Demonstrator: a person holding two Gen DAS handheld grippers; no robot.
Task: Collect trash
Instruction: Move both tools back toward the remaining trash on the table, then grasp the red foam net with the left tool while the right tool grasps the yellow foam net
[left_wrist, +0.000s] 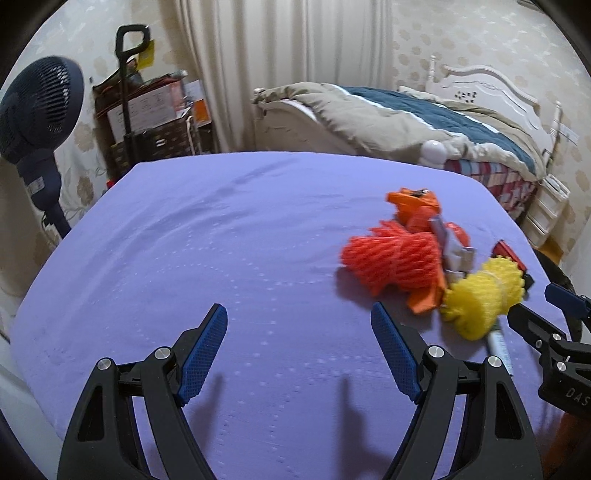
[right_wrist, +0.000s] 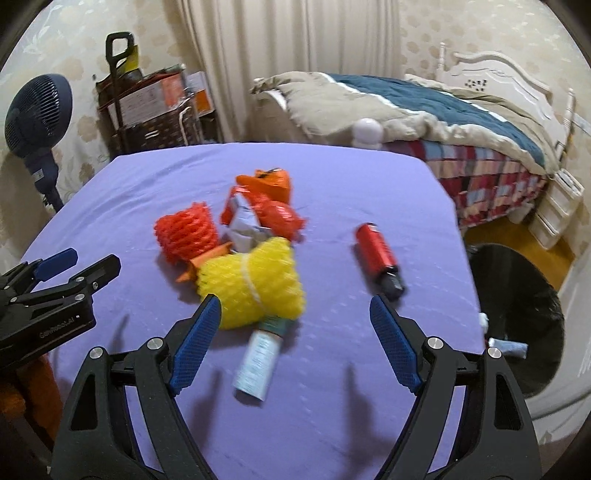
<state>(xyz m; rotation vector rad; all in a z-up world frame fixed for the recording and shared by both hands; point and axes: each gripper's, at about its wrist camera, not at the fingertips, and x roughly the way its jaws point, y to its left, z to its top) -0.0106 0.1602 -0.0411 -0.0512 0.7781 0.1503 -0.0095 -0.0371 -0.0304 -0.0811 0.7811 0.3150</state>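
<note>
- The trash sits in a heap on the purple table (right_wrist: 332, 177): a yellow foam net (right_wrist: 255, 284), an orange-red foam net (right_wrist: 186, 234), crumpled orange wrappers (right_wrist: 271, 201), and a pale tube (right_wrist: 256, 365) poking out from under the yellow net toward the near edge.
- A red canister (right_wrist: 376, 253) lies apart, to the right of the heap, its long axis running near-to-far with the dark cap at the near end.
- The tube's long axis also runs roughly near-to-far, tilted a little; its near end lies between the tips of the right gripper (right_wrist: 295, 317), though below them.
- The right gripper hangs released, jaws wide, nothing pinched; I'd judge it the nearer one for tube or yellow net.
- The left gripper (left_wrist: 299, 325) is likewise spread wide and empty, over bare cloth; the heap lies to its right.
- A black bin (right_wrist: 524, 295) stands off the table's right edge, the right hand's side.
</note>
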